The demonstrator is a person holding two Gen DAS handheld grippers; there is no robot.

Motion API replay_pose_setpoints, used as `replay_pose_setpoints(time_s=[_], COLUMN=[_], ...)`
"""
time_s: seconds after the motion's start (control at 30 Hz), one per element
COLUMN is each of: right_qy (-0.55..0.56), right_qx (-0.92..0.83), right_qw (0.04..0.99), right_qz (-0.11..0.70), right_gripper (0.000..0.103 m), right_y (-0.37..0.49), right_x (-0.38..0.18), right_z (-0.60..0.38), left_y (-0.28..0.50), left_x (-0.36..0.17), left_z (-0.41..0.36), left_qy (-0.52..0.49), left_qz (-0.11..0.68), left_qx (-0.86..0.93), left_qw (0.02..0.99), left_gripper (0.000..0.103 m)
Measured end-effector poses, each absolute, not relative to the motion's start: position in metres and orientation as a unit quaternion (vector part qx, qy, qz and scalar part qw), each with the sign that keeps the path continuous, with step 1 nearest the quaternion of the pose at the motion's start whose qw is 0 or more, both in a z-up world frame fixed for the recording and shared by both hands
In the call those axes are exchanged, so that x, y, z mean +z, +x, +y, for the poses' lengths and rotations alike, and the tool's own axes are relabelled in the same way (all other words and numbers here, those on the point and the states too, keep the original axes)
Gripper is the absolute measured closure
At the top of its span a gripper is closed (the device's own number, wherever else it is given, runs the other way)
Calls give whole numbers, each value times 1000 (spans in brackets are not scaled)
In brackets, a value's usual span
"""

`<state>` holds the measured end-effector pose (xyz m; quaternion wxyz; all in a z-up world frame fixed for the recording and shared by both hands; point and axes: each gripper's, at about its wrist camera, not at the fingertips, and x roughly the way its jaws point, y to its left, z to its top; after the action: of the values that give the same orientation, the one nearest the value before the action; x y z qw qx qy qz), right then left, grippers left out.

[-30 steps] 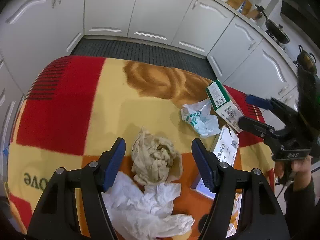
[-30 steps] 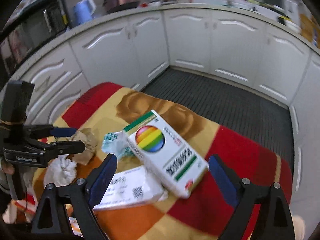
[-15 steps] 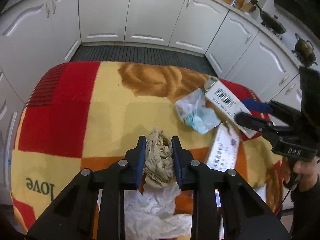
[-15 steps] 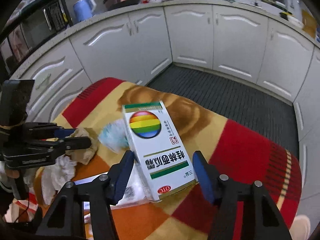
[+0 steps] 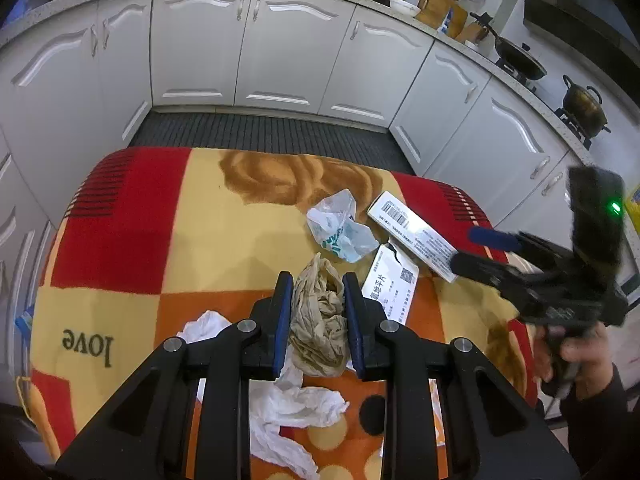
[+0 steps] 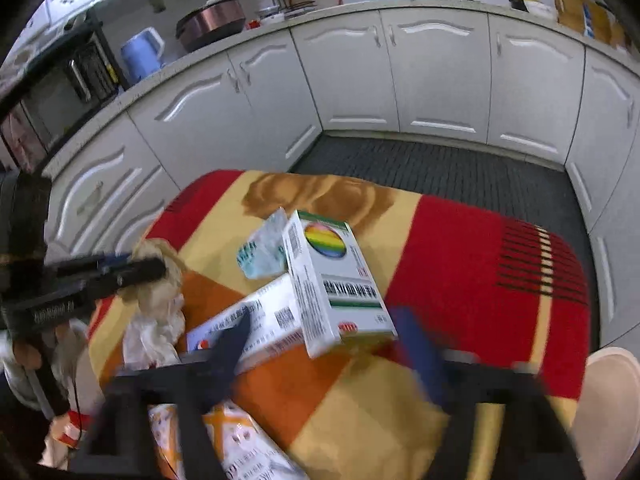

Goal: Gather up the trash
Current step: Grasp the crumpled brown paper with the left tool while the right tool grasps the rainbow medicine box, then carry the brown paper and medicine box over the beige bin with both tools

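Note:
My left gripper (image 5: 317, 284) is shut on a crumpled brown paper wad (image 5: 318, 320), held a little above the red and yellow blanket (image 5: 120, 220). Beneath it lies white tissue (image 5: 296, 400). Further right are a clear plastic wrapper (image 5: 340, 228), a flat white carton (image 5: 392, 288) and a white medicine box (image 5: 412, 236). In the right wrist view that rainbow-printed medicine box (image 6: 332, 280) stands tipped on its edge between the blurred fingers of my right gripper (image 6: 322, 317). Its jaws are opening, with gaps on both sides of the box. The left gripper (image 6: 132, 268) shows at the left with the wad (image 6: 160, 280).
White kitchen cabinets (image 5: 280, 48) curve round a dark ribbed floor mat (image 5: 264, 132) beyond the blanket-covered table. An orange printed packet (image 6: 224, 440) lies at the near edge. A hand (image 5: 572, 356) grips the right tool. A pale shoe (image 6: 608, 380) is at the right.
The left jaws shut on the brown wad and rose with it. The right jaws narrowed around the rainbow box, which tipped onto its edge, then widened again.

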<state>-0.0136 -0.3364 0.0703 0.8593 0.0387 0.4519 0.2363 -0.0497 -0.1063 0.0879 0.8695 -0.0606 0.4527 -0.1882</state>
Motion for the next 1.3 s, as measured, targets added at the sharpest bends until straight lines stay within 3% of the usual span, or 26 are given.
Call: replay_pose_setpoints(time_s=[0.2,0.3,0.43,0.73,1.3], right_qy=[82,103,85,83,143], right_qx=[236,248,251,224,163], right_qw=[826,807,828,869,889], right_qz=[505,525,494,434,404], right_gripper=[21,39,45,47,48], right_y=[28,34,13,-57,-140], right_x=[39,23,34,88,100], right_z=[-332,-331,-332,-358,-424], left_y=[-51,-51,-53,-77,-123], left_x=[86,84,87,110,126], left_z=[-107,-108,-113,-137,-215], left_qy=[-56,-56,-57,-56,-11], left_qz=[457,459,456,433,420], left_qx=[-187,-188,-194,-230,-281], left_qw=[868,866,867,870,863], left_gripper=[80,80,80,80,80])
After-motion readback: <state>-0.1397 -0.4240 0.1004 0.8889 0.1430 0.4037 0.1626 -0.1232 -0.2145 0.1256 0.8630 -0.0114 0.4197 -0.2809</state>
